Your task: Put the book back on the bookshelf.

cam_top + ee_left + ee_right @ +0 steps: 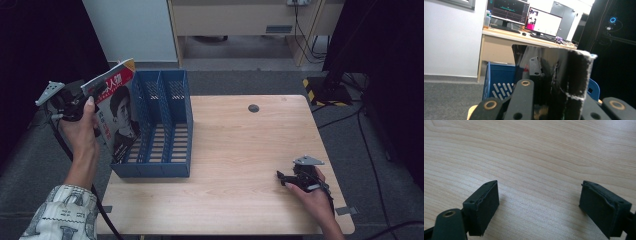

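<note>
A magazine with a red cover and a portrait is held upright and tilted at the left side of the blue slotted file rack, its lower corner against the rack's left wall. My left gripper is shut on the magazine's upper edge. In the left gripper view the magazine stands edge-on between the jaws of the left gripper, with the rack behind it. My right gripper rests low on the wooden table at the front right. In its own view the right gripper is open over bare wood.
The rack has three slots and stands at the table's left edge. A small dark hole sits near the table's far edge. A stand with a yellow-black striped base is beyond the far right corner. A desk with monitors is behind.
</note>
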Motion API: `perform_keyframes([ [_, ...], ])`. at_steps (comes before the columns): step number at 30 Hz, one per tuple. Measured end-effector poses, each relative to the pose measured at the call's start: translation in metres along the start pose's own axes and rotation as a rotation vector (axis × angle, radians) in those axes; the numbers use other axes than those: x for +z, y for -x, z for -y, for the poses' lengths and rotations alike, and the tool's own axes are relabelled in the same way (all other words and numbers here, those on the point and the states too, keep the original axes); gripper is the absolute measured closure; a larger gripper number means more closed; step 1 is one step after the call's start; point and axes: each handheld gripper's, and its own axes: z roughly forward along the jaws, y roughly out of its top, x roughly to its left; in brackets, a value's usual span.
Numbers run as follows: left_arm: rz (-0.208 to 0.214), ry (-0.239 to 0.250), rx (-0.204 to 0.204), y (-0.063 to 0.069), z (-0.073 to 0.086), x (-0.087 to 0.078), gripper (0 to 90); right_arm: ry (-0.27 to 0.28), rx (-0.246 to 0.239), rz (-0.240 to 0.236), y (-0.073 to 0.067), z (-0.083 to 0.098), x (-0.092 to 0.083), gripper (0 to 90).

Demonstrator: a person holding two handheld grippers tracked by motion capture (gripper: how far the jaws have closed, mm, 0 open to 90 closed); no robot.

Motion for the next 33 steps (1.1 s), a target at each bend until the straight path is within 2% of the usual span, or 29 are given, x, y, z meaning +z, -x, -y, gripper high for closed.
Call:
perform_keyframes([
  [9,0.015,0.038,0.009,0.004,-0.001,-0.003,84.8,0.000,0.000,0.000,0.000,0.000,0.000,16.1],
  [14,0.001,0.045,0.033,0.007,0.004,-0.001,84.3,0.000,-0.001,0.000,0.000,0.000,0.000,16.1],
  [19,0.007,0.070,0.026,0.007,0.010,-0.001,83.7,0.000,-0.001,0.000,0.000,0.000,0.000,16.2],
  [23,0.008,0.069,0.042,0.009,0.010,0.002,83.6,0.000,-0.001,0.000,0.000,0.000,0.000,16.2],
  [27,0.007,0.077,0.019,0.005,0.008,0.004,83.6,0.000,-0.001,0.000,0.000,0.000,0.000,16.2],
  [33,0.002,0.080,0.030,0.007,0.008,0.003,83.9,0.000,-0.001,0.000,0.000,0.000,0.000,16.2],
])
